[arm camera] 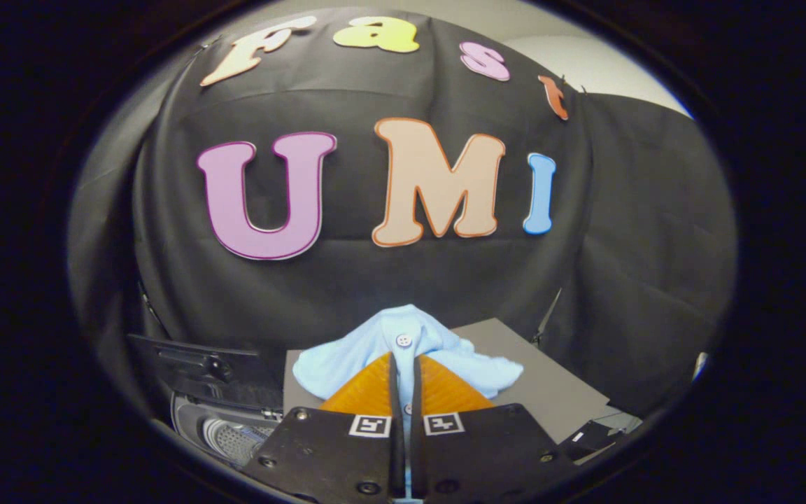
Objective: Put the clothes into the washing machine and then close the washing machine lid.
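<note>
The fingers (438, 388) are pinched nearly together on the light blue shirt (403, 346), so carry it high and swing left over the open washing machine drum (231, 435) below before letting go.

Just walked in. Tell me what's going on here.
A handheld gripper is shut on a light blue buttoned garment, pinching a fold of it between both fingers and holding it up in front of the booth's black cloth wall. The washing machine sits lower down, to the left of the fingers, with its lid open and the drum visible. A grey board lies behind the garment. The garment is not yet in the machine.
</note>
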Demonstrator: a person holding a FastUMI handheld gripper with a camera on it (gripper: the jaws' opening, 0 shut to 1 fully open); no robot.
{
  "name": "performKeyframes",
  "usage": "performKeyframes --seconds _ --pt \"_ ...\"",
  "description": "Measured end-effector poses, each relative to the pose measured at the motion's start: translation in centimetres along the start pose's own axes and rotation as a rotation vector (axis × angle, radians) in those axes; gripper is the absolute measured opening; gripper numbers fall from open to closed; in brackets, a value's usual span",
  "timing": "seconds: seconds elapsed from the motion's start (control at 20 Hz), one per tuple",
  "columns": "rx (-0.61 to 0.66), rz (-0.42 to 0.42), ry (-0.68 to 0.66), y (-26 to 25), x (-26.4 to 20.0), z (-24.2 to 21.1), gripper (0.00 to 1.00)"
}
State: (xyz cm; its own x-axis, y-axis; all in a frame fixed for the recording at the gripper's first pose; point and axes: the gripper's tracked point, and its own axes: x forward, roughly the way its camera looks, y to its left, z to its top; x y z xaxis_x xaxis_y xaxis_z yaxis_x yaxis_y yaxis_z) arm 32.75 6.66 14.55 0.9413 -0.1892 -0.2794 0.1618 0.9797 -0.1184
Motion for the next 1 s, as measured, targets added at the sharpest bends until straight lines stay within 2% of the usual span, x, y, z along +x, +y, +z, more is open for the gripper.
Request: performKeyframes --seconds 0.25,0.45,1.0 --pt "0.033 0.055 -0.071 5.2 -3.4 3.4 0.03" --pt "0.048 0.108 -0.097 10.3 -5.6 4.1 0.03" --pt "0.047 0.213 -0.117 22.2 -8.2 0.2 0.03"
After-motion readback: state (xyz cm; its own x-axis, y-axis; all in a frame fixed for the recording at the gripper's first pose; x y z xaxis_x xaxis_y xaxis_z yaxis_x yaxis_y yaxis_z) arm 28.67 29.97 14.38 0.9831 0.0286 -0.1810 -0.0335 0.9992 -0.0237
